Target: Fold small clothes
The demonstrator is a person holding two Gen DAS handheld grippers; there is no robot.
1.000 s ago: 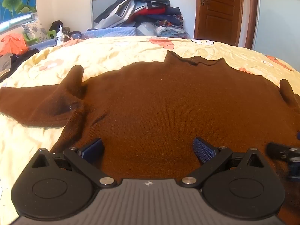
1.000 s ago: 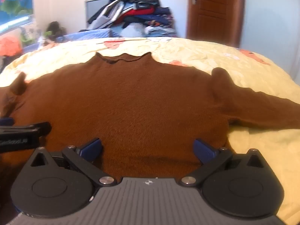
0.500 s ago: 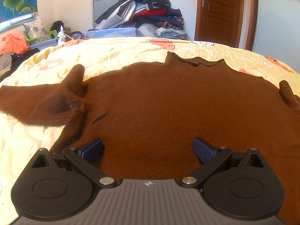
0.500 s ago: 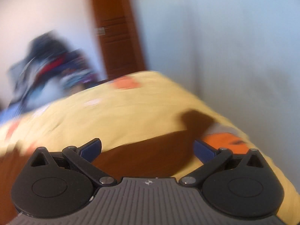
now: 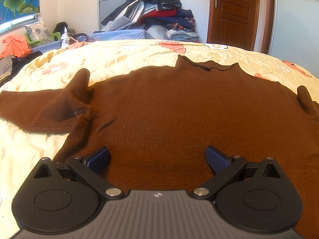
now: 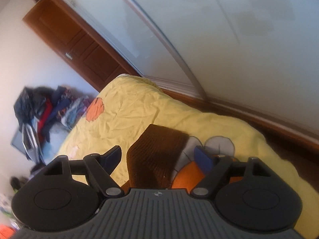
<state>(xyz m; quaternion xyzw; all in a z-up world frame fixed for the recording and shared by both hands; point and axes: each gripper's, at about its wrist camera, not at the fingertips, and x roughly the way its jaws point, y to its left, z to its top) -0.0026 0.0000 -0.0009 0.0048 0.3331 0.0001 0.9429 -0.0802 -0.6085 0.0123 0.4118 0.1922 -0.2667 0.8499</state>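
A brown knit sweater (image 5: 179, 107) lies flat on the yellow bedspread (image 5: 119, 59), neck away from me, sleeves spread to both sides. My left gripper (image 5: 157, 158) is open and empty, just above the sweater's lower hem. In the right wrist view the ribbed cuff end of the right sleeve (image 6: 157, 155) lies on the bedspread (image 6: 127, 111). My right gripper (image 6: 159, 157) is open, tilted, with the cuff between its fingers but not clamped.
A heap of clothes (image 5: 151, 14) is piled at the head of the bed; it also shows in the right wrist view (image 6: 45, 107). A wooden door (image 5: 233, 14) stands at the back right. A sliding wardrobe panel (image 6: 219, 39) runs along the bed's right side.
My right gripper has swung from the sweater's hem out to the right, tilted, and now hovers over the right sleeve cuff. The left gripper has stayed in place.
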